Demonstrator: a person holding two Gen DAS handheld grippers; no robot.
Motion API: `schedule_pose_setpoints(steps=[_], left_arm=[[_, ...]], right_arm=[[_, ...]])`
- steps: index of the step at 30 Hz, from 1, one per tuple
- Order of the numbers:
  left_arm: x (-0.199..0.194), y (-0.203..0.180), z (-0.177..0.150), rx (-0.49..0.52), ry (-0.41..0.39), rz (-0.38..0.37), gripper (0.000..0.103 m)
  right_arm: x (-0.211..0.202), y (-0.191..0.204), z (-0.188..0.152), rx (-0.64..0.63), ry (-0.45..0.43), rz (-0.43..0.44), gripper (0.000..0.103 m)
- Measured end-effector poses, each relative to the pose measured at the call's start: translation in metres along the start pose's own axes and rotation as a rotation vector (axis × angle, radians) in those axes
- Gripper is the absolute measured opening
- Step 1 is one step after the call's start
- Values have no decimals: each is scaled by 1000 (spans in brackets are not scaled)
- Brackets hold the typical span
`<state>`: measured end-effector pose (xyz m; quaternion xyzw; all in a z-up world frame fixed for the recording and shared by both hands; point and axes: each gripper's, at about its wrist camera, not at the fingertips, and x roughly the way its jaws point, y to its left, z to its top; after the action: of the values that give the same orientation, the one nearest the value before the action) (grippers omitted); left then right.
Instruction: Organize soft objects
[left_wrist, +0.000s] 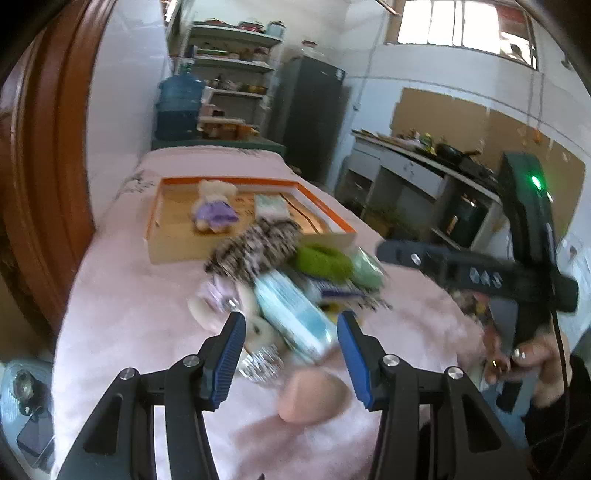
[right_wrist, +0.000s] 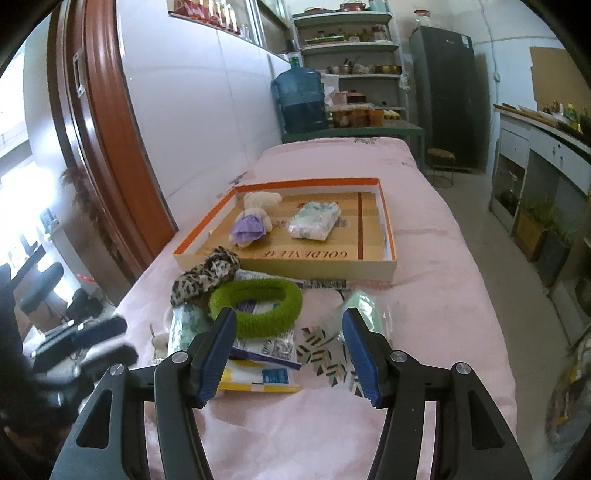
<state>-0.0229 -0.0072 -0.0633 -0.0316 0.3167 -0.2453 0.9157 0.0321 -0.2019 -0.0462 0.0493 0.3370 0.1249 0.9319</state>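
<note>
I see a blue water jug (right_wrist: 298, 99) by the white wall, shelves (right_wrist: 349, 48) of jars and pots behind it, a dark fridge (right_wrist: 445, 96) further right, a wooden door frame (right_wrist: 107, 122) left, a kitchen counter (right_wrist: 546, 147) far right.

Plush toy (right_wrist: 255, 218) and wrapped pack (right_wrist: 316, 220) lie in tray (right_wrist: 284, 266); green band (right_wrist: 255, 308), leopard scrunchie (right_wrist: 207, 275) piled before it

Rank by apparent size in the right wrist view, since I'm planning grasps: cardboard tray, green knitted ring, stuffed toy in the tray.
1. cardboard tray
2. green knitted ring, though nearer the camera
3. stuffed toy
</note>
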Motion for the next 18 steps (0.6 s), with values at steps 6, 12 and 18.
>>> schedule_pose_setpoints(steps=[6, 12, 18], left_arm=[[3, -6, -21, 8, 30, -28, 52], [13, -7, -32, 12, 68, -46, 51], [19, -6, -36, -8, 82, -54, 51]], right_arm=[[4, -10, -6, 29, 20, -6, 61], [6, -11, -7, 31, 25, -7, 61], [8, -4, -8, 19, 34, 22, 61]])
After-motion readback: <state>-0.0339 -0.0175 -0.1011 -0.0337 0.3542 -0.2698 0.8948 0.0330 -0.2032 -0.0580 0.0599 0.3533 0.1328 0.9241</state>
